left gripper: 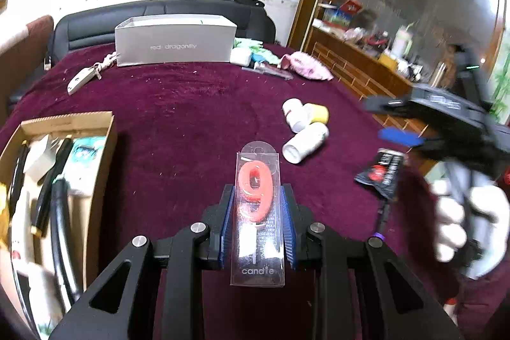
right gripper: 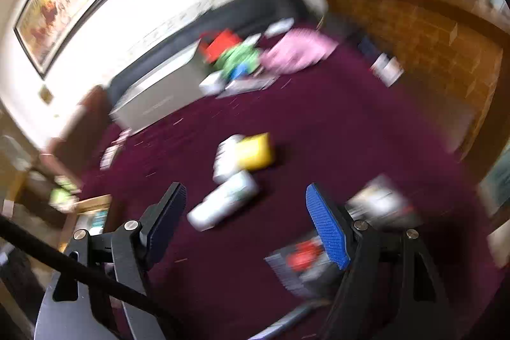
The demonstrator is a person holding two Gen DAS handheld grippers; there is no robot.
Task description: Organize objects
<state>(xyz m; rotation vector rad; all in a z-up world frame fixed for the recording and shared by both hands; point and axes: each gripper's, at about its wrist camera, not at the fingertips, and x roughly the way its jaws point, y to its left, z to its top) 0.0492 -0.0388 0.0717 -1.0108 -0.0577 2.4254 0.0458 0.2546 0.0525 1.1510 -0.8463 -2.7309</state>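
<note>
**One candle pack gripped, cardboard box waiting to the left**

Left tool [left gripper: 258,212] is clamped on the candle pack [left gripper: 258,222], its top jutting past the pads. Carry it level to the cardboard box [left gripper: 95,168], lower before releasing. Right tool [right gripper: 245,222] gapes empty above the white bottles [right gripper: 223,199].

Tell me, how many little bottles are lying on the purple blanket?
3, clustered mid-blanket: a white bottle, a yellow-capped bottle touching it, and another white one nearer. More could be hidden.
</note>
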